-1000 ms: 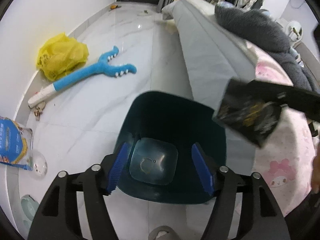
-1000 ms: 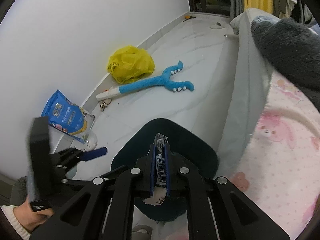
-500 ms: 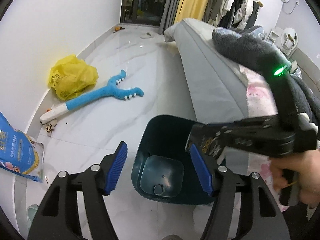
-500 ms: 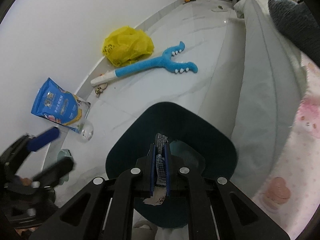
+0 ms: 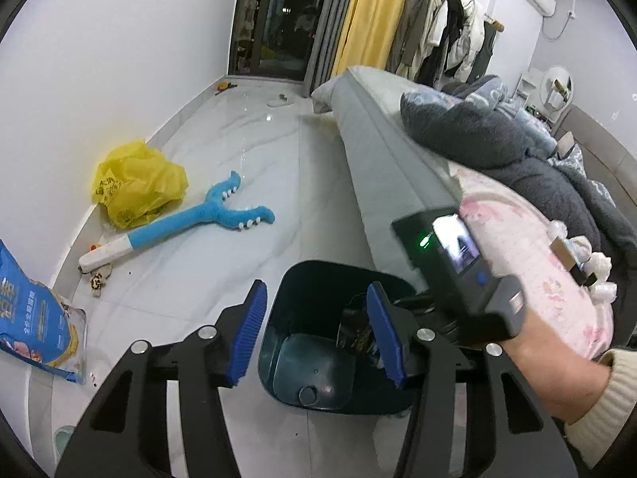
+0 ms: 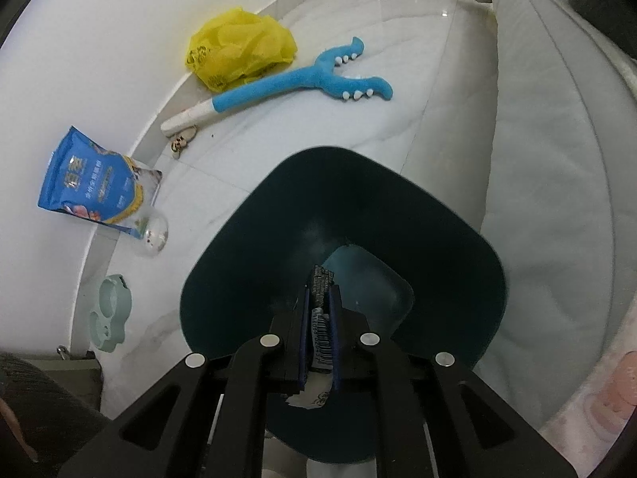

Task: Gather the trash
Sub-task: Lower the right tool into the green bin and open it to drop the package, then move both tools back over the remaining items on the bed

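Right tool (image 6: 320,310) pinches a crinkled black wrapper (image 6: 321,279) over the dark teal bin (image 6: 458,239).
The smooth, rounded-square plastic bin stands on glossy marble floor beside the bed's edge. The left tool (image 5: 314,334) hangs empty, its ribbed blue pads closing. Only the left view shows the hand (image 5: 557,374) and cream knit cuff; only the right shows the wrapper's barcode.

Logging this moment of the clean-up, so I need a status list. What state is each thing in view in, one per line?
right gripper: shut on the wrapper, over the bin's mouth.
left gripper: jaws closing, nothing between them.
bin: upright, open, one small round bit on its bottom.
yellow bag: crumpled on the floor by the wall.
blue plush toy: lying flat on the floor.
blue pouch: leaning on the wall.
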A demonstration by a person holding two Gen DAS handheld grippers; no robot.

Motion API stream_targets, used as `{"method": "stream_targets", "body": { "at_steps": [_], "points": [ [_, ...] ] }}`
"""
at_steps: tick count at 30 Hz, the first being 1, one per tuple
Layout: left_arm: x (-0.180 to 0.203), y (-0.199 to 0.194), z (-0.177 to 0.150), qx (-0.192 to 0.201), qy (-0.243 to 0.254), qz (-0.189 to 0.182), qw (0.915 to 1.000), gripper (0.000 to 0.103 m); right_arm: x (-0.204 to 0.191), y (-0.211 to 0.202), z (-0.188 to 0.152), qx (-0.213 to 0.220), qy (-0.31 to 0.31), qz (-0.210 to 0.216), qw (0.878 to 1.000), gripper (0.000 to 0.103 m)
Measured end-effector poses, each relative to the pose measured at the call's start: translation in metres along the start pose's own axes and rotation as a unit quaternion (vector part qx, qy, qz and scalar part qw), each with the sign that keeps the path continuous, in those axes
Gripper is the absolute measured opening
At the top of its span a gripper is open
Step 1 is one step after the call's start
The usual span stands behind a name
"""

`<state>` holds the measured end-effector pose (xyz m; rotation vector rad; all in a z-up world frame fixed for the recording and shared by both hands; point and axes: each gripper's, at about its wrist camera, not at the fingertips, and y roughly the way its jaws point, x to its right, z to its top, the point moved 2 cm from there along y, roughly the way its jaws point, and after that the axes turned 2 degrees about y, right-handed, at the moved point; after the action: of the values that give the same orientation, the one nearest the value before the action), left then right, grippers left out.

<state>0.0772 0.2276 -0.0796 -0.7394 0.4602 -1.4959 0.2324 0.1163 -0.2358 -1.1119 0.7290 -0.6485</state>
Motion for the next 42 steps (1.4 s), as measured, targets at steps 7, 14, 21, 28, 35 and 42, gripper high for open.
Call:
{"method": "stream_targets", "body": {
  "at_steps": [7, 14, 21, 28, 35, 42],
  "points": [
    [0.006, -0.022, 0.011, 0.04, 0.001, 0.0, 0.9992, 0.051, 0.0, 0.006, -0.006, -0.013, -0.003, -0.005, 1.0, 0.014],
    [0.017, -0.038, 0.017, 0.061, 0.014, 0.005, 0.998, 0.051, 0.0, 0.001, -0.012, -0.014, -0.012, -0.003, 1.0, 0.043],
    [0.032, -0.048, 0.021, 0.078, 0.04, 0.007, 0.9961, 0.055, -0.013, -0.031, -0.013, 0.023, -0.035, 0.019, 0.999, 0.055],
    [0.044, -0.06, 0.028, 0.103, 0.037, 0.018, 0.9939, 0.07, -0.012, -0.076, -0.014, 0.077, -0.05, 0.024, 0.995, 0.065],
    [0.067, -0.065, 0.035, 0.117, 0.042, 0.013, 0.9922, 0.088, 0.013, -0.129, -0.029, 0.141, -0.054, 0.01, 0.988, 0.083],
    [0.095, -0.066, 0.042, 0.125, 0.052, 0.002, 0.9908, 0.094, 0.047, -0.182, -0.055, 0.202, -0.032, -0.005, 0.979, 0.091]
  ]
}}
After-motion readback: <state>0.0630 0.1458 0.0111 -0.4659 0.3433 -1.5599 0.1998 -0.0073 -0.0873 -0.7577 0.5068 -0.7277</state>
